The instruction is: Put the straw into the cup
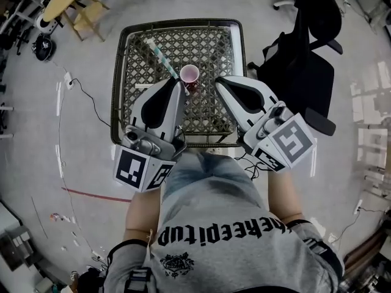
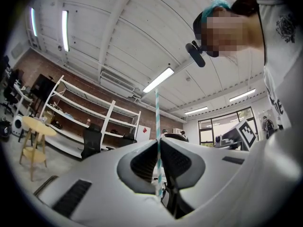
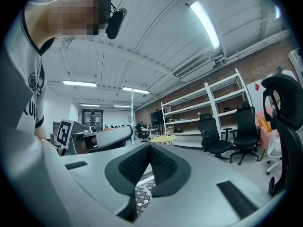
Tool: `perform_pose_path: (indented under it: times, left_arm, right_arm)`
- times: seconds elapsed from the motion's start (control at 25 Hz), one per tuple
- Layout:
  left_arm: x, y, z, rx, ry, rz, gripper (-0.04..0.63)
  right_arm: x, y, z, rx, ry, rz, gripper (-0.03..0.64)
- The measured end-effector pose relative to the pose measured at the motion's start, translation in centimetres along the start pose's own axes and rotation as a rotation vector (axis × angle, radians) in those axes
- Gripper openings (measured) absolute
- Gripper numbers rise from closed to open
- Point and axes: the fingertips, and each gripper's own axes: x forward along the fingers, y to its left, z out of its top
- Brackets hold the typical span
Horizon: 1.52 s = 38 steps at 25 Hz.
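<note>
Item: striped straw (image 1: pixel 164 60), teal and white. The left gripper (image 1: pixel 181 89) is pinching it near its lower end; in the left gripper view the pads are pressing together on the straw (image 2: pixel 157 117), which is running lengthwise up between them and on past the left gripper (image 2: pixel 158 143).

Axis: the long free part is pointing away from the person and leaning left over the lattice bench (image 1: pixel 131 72). The short end is lying just beside the cup.

Item: pink cup (image 1: pixel 189 74), standing upright on the bench with its mouth open. It is sitting just right of the left gripper's tips, between the two grippers.

Item: right gripper (image 1: pixel 218 81), hovering right of the cup. Its pads are meeting at the tips around nothing (image 3: pixel 149 146).

Judgement: the left gripper is the nearer and is carrying the straw; the short end is probably needing to be raised over the rim and lowered in
</note>
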Motion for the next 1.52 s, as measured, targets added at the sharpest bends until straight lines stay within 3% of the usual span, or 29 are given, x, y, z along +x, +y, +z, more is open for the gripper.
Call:
perform_pose_path:
  times: [0.6, 1.52]
  left_arm:
    - [1.2, 1.7, -1.2, -0.017, -0.008, 0.009, 0.058]
    - [3.1, 8.3, -8.3, -0.066, -0.012, 0.075, 0.058]
  right_arm:
    - [1.5, -1.9, -1.4, 0.020, 0.026, -0.012, 0.009]
    - [8.1, -5.7, -7.1, 0.049, 0.096, 0.017, 0.009]
